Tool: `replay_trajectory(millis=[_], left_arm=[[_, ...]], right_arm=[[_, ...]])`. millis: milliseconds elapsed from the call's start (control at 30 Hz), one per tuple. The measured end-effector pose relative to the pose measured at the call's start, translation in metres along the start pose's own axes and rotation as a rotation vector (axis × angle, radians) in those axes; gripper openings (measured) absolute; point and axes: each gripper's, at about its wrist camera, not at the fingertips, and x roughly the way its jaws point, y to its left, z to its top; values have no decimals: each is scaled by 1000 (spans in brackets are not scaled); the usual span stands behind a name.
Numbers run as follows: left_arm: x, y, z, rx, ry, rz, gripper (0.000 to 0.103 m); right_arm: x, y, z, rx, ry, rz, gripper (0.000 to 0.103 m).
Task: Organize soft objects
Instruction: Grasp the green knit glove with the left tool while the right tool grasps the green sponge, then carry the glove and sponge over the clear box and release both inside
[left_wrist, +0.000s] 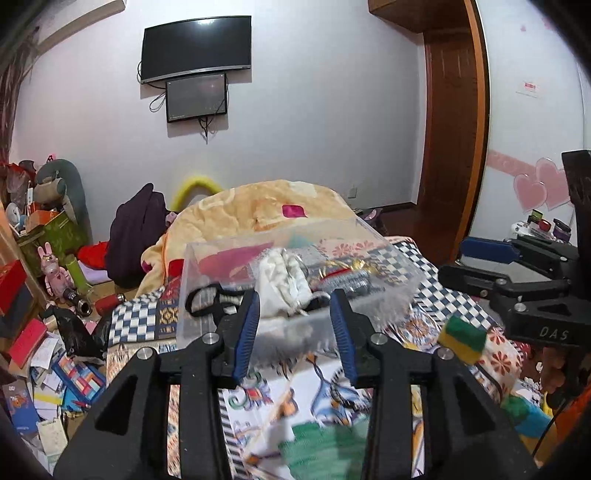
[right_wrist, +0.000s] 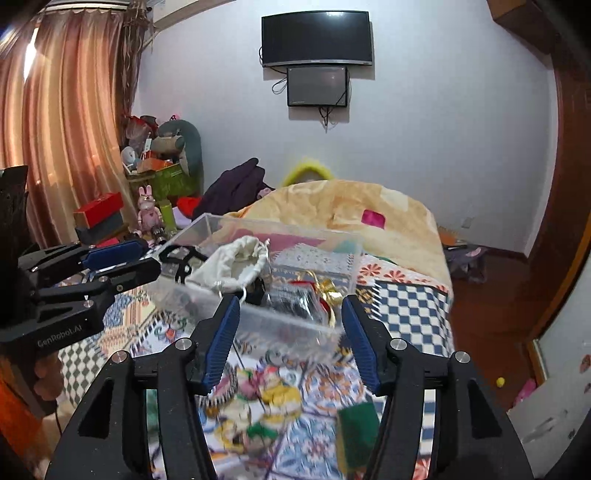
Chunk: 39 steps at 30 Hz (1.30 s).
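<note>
Both grippers hang over the bed (left_wrist: 436, 295), and each has its jaws partly open with nothing held.

The left gripper (left_wrist: 295, 306) looks at a clear plastic box (left_wrist: 391, 291) that sits on the patterned bedspread just past its jaws. Inside the box, right ahead of the gap between the jaws, sits a white cloth pouch (left_wrist: 284, 280). A black strap (left_wrist: 203, 299) hangs over the box edge by the left jaw. A gold ribbon (left_wrist: 343, 266) lies farther back, nearer the right jaw.

The right gripper (right_wrist: 291, 314) faces the same box (right_wrist: 280, 325). The pouch (right_wrist: 236, 266) is up and to the left of its jaws.

A green and yellow sponge (left_wrist: 465, 338) lies on the bed off to the right of the left jaws, outside the box. In the right view a sponge (right_wrist: 358, 428) sits low, below the right jaw.

I think the pouch is light and floppy, so it will sag when lifted. Pinching its bunched top by the drawstring looks best. The sponge is light and squishy too, and the jaws can squeeze it across its sides. The box is stiff and smooth, so it may slide if bumped.
</note>
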Motion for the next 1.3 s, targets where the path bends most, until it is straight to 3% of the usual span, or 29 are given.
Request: replay_trajectory(millis=[200, 267, 467, 833, 1000, 1100, 1300], left_arm=[[-6, -11, -32, -6, 51, -14, 50], [-6, -12, -43, -10, 79, -22, 59], [-6, -14, -75, -47, 140, -28, 71], [4, -12, -110, -96, 232, -39, 72], [7, -10, -116, -127, 249, -70, 72], [6, -11, -117, -130, 242, -77, 67], [1, -15, -116, -115, 219, -79, 40]], right_arm=[[-9, -7, -24, 18, 14, -42, 62], [-5, -13, -33, 35, 38, -46, 64], [7, -26, -56, 73, 103, -99, 64], [17, -46, -88, 138, 173, -108, 64], [21, -44, -94, 146, 191, -83, 37], [21, -45, -96, 157, 191, -68, 33], [15, -43, -92, 163, 160, -54, 32]])
